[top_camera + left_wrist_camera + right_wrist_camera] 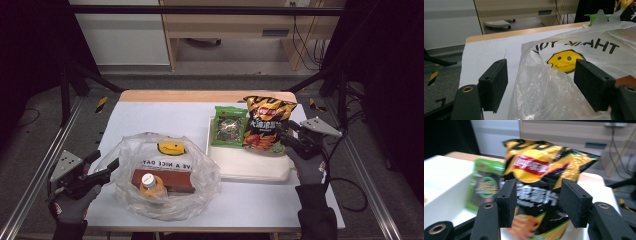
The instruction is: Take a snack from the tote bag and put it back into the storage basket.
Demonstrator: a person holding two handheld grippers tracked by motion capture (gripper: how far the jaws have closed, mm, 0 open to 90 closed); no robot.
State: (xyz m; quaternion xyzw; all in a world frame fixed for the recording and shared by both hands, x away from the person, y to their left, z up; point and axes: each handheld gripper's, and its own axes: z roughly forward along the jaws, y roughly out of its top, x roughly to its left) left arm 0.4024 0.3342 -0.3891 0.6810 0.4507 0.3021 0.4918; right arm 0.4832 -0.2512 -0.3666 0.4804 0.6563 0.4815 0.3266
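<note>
grippers at work over a white-covered table [150,115]. right gripper [286,137], at 3 o'clock, has its jaws apart either side of the black-and-yellow chip bag [267,122], which stands in the white tray [250,167] beside a green snack packet [229,126]; pad contact is probably absent, though blur obscures it. left gripper [112,165], at 8 o'clock, has its jaws apart astride the rim of the clear smiley-face plastic bag [165,172].
</note>
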